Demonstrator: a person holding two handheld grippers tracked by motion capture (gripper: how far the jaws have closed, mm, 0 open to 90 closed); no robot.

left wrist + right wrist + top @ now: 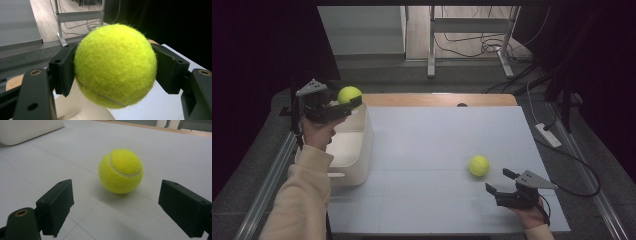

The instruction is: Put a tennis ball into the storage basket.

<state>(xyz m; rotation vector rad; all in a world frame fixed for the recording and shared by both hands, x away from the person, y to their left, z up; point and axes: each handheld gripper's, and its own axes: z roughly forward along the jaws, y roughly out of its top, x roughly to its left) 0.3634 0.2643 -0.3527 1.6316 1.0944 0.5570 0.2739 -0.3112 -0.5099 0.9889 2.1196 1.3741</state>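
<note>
One fuzzy yellow-green tennis ball [115, 65] is pinched up in the air over the bin, and a second yellow-green tennis ball [121, 171] lies on the table ahead of the other gripper.

The left gripper [343, 103], held up in a hand with a cream sleeve [302, 200], has its black jaws pressed against both sides of the first ball, above the far rim of the white rounded plastic bin [362, 150] that sits at the left edge of the white table [437, 145]. The right gripper [500, 181] rests low near the table's front right, its jaws spread wide and holding nothing; the second ball sits on the tabletop just beyond them, apart from both jaws and well to the right of the bin.
</note>
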